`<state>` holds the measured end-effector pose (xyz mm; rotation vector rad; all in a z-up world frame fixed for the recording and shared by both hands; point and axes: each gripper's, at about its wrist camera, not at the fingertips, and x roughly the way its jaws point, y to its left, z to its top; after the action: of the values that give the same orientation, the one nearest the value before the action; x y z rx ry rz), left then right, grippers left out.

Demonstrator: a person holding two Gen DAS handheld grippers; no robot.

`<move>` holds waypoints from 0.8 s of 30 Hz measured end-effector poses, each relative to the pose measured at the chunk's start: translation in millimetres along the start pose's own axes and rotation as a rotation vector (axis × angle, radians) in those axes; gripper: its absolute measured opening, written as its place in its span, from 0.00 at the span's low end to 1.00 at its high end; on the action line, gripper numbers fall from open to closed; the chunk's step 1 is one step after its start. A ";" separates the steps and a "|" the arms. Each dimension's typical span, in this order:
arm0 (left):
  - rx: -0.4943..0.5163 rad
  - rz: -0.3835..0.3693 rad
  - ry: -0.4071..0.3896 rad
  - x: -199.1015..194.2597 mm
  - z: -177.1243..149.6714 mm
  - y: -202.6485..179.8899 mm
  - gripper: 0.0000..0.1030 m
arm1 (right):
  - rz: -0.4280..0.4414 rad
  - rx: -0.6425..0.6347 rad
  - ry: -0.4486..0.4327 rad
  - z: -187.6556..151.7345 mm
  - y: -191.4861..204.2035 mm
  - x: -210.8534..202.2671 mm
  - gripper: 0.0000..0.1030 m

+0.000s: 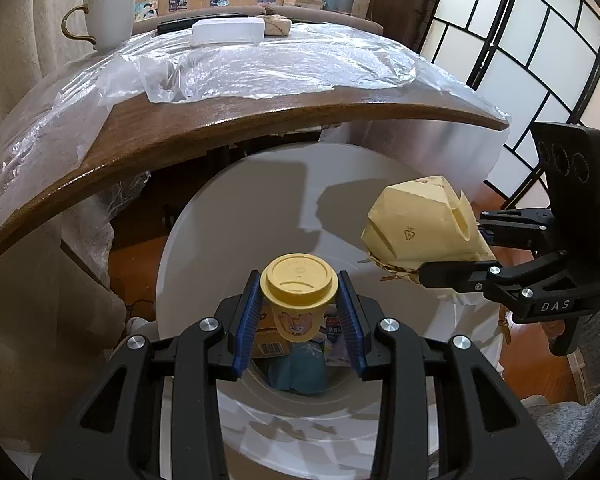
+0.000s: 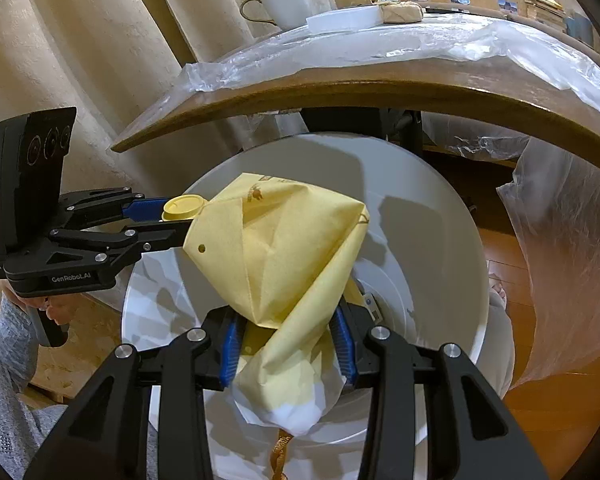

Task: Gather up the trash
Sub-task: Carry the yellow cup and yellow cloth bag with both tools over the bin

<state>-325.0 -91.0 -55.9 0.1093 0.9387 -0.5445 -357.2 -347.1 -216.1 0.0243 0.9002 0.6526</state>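
My left gripper point(image 1: 299, 308) is shut on a yellow paper cup point(image 1: 299, 300) with a lid and a cartoon print. It holds the cup over the open white trash bin point(image 1: 204, 240), where boxes and wrappers lie. My right gripper point(image 2: 286, 336) is shut on a crumpled yellow paper bag point(image 2: 284, 248), also above the bin point(image 2: 432, 216). In the left wrist view the right gripper point(image 1: 452, 256) holds the bag point(image 1: 416, 220) to the right of the cup. In the right wrist view the left gripper point(image 2: 180, 220) and the cup's lid point(image 2: 182, 207) are at the left.
A wooden table point(image 1: 228, 120) under clear plastic sheeting stands just behind the bin, with a white mug point(image 1: 110, 14), a white box point(image 1: 228, 30) and a wrapped parcel point(image 1: 276, 24). Curtains hang at the left. Glass partition panels point(image 1: 540, 52) stand at the right.
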 end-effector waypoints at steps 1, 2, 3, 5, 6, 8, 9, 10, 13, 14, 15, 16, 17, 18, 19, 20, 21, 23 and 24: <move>-0.001 0.000 0.001 0.4 -0.3 -0.1 0.38 | -0.002 0.000 0.001 -0.1 0.0 0.2 0.37; 0.000 0.001 0.003 1.2 -0.5 -0.2 0.38 | -0.004 0.000 0.003 -0.1 -0.1 0.5 0.38; 0.000 0.001 0.005 2.1 -0.7 -0.1 0.38 | -0.005 0.001 0.003 0.1 -0.4 0.5 0.38; 0.000 0.001 0.008 3.6 -0.3 0.4 0.38 | -0.007 0.004 0.004 0.5 -0.8 0.6 0.38; 0.001 0.001 0.009 4.5 -0.2 0.4 0.38 | -0.007 0.005 0.004 0.2 -1.1 0.2 0.38; 0.003 0.002 0.012 6.2 -0.5 0.2 0.38 | -0.009 0.006 0.004 -0.2 -1.8 0.6 0.38; 0.004 0.003 0.014 7.5 -0.7 0.3 0.38 | -0.010 0.007 0.006 -0.3 -1.8 1.1 0.38; 0.005 0.003 0.014 8.6 -0.9 0.1 0.38 | -0.011 0.008 0.008 -0.4 -1.8 1.8 0.38; 0.005 0.006 0.023 12.7 -1.2 0.4 0.38 | -0.019 0.011 0.016 -0.3 -1.8 3.7 0.38; 0.006 0.007 0.027 14.2 -1.4 0.6 0.38 | -0.019 0.013 0.017 -0.3 -2.2 4.0 0.38; 0.006 0.009 0.031 15.9 -1.6 0.8 0.38 | -0.019 0.015 0.018 -0.2 -2.6 4.2 0.38; 0.005 0.011 0.034 17.3 -1.5 1.3 0.38 | -0.020 0.016 0.020 -0.1 -2.8 4.5 0.38; 0.006 0.013 0.037 18.6 -1.9 1.5 0.38 | -0.022 0.017 0.022 -0.2 -3.0 4.6 0.38; 0.006 0.015 0.041 19.9 -2.4 1.9 0.38 | -0.024 0.018 0.023 -0.3 -3.1 4.7 0.38; 0.006 0.017 0.044 21.4 -3.4 1.8 0.38 | -0.027 0.019 0.026 -0.3 -3.2 4.7 0.38; 0.007 0.018 0.048 22.8 -3.7 2.0 0.38 | -0.030 0.020 0.028 -0.2 -3.2 4.8 0.38; 0.008 0.020 0.052 24.2 -4.0 2.3 0.38 | -0.033 0.020 0.030 -0.2 -3.4 5.1 0.38; 0.010 0.023 0.059 26.9 -4.0 2.3 0.38 | -0.045 0.021 0.035 -0.3 -3.4 6.9 0.38; 0.011 0.025 0.062 28.2 -4.1 2.4 0.38 | -0.047 0.022 0.037 -0.4 -3.2 7.6 0.38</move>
<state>-313.7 -98.9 -81.0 0.1486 0.9939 -0.5255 -352.5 -345.8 -222.8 0.0101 0.9412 0.6011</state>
